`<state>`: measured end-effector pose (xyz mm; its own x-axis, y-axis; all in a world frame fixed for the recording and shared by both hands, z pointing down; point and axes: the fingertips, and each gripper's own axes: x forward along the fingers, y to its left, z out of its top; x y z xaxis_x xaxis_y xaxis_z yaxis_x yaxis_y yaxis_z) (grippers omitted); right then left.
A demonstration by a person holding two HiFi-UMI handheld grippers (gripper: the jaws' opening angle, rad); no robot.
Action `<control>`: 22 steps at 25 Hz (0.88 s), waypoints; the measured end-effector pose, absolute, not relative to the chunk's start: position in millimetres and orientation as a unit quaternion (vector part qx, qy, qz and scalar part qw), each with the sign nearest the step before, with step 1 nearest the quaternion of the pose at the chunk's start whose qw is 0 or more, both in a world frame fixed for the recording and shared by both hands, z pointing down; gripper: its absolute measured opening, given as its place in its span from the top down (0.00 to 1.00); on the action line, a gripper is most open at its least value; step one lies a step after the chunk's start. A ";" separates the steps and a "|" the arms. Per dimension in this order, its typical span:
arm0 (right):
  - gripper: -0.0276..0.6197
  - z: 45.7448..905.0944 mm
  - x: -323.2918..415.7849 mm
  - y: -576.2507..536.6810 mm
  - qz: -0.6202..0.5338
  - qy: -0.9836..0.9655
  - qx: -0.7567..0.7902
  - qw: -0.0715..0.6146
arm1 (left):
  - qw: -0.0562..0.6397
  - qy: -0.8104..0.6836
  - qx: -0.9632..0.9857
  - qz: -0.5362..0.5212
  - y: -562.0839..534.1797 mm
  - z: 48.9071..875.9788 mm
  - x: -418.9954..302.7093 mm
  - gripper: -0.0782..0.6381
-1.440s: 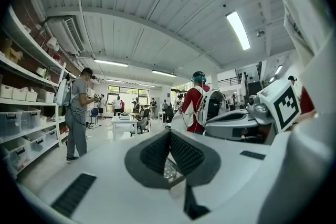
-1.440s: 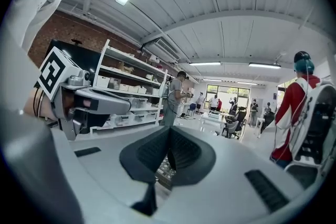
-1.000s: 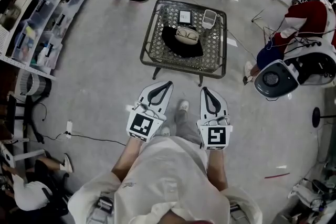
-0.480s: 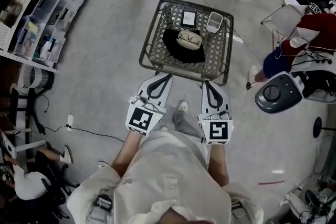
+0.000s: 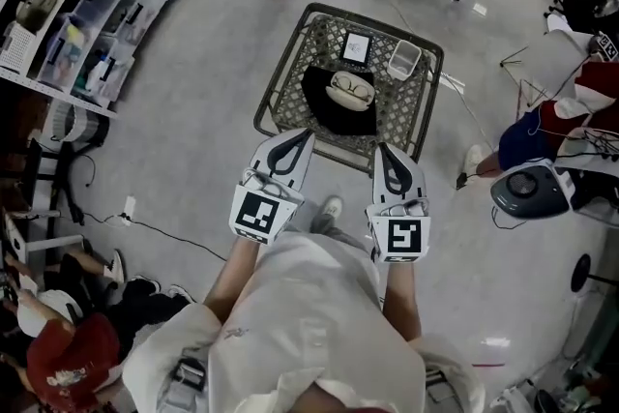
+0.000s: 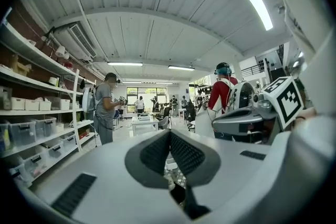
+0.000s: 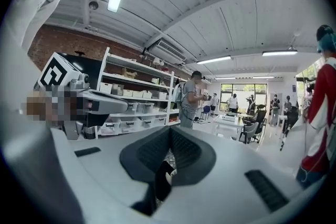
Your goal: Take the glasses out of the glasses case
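Left gripper (image 5: 307,137) and right gripper (image 5: 381,150): I carry both with jaws pressed together, empty, as nothing is within reach. The glasses case (image 5: 351,88) lies ahead of them on the table (image 5: 414,102), unopened by me.

Mesh table (image 5: 293,65): black cloth (image 5: 334,117), clear tub (image 5: 403,61)

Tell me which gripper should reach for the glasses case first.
Probably right, narrowly: the right gripper is nearer the glasses case than the left gripper, though both are shut and short of it.
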<state>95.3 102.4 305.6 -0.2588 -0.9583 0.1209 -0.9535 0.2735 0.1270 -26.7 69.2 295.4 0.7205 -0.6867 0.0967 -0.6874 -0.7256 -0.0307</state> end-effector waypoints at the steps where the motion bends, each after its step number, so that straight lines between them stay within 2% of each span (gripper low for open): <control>1: 0.95 307.0 98.7 97.4 -0.012 -0.796 0.600 0.084 | 0.005 -0.375 0.925 0.053 65.5 296.8 -24.8 0.88; 22: 0.95 333.4 131.2 27.6 0.002 -0.796 0.599 0.083 | 0.020 -0.366 0.928 0.066 -4.8 334.4 13.1 0.88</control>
